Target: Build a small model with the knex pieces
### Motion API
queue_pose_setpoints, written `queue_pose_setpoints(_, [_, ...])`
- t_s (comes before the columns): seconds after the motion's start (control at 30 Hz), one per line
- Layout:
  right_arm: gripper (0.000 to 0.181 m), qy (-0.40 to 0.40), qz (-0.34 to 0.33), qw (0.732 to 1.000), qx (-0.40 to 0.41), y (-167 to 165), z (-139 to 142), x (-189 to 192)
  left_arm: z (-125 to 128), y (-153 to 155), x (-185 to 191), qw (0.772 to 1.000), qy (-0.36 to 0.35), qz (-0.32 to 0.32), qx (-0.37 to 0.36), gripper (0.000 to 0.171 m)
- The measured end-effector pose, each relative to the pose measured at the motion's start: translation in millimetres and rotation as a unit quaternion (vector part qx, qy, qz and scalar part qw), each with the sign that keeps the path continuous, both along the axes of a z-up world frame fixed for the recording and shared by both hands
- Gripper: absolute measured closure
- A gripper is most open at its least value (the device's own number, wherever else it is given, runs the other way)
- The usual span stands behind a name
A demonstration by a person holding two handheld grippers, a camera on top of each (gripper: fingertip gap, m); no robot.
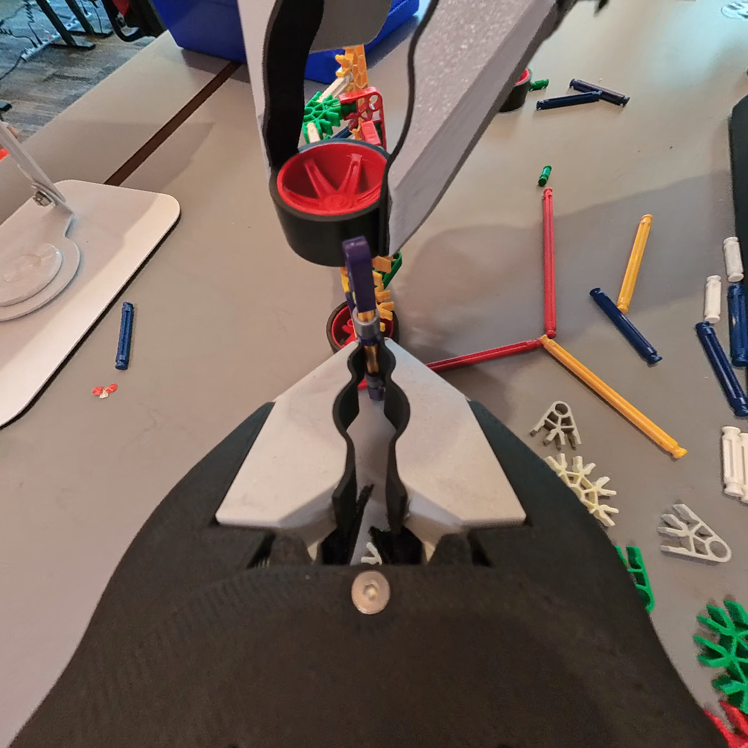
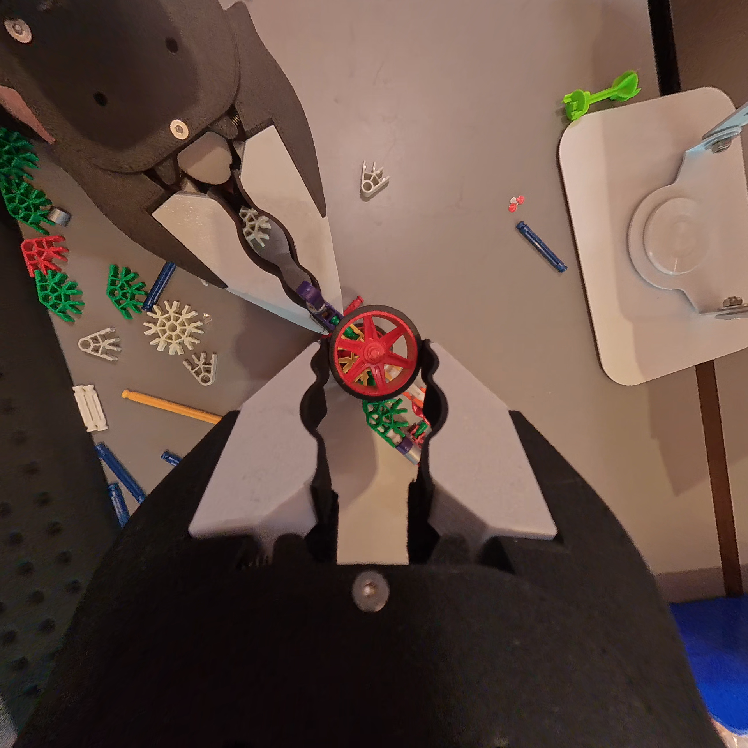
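Wheeled toy model [image 2: 380,388] hangs between both tools: the right gripper [image 2: 374,356] clamps its red-spoked black wheel [image 2: 374,351], the left gripper [image 1: 371,348] pinches a gold rod [image 1: 370,354] with purple connector [image 1: 358,275]. Loose rods and connectors lie scattered on the grey table [image 1: 226,332].

I count two grippers, two red rods [image 1: 548,259] at three o'clock, two yellow rods [image 1: 634,263], three wheels [image 1: 330,184], two white snowflake connectors [image 1: 583,487]
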State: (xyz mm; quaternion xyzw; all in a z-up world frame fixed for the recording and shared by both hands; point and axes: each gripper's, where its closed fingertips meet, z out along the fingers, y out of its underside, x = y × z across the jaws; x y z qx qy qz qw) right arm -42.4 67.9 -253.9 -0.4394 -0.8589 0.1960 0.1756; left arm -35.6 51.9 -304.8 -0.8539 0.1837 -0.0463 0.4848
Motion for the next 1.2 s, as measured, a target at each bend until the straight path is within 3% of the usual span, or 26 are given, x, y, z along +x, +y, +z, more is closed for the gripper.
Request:
queue_pose_setpoints(0.53, [0.139,-0.095,0.026,0.995,0.023,1,-3,4,0,0,9,0.999,0.032,-0.015,0.006,0.17])
queue_pose_setpoints(0.77, [0.139,-0.136,0.069,0.987,0.043,2,-3,5,2,1,13,0.999,0.045,-0.019,0.009,0.17])
queue_pose_setpoints(1.2, [0.138,-0.166,0.063,0.982,0.063,4,-7,5,3,3,19,0.998,0.054,-0.03,0.012,0.169])
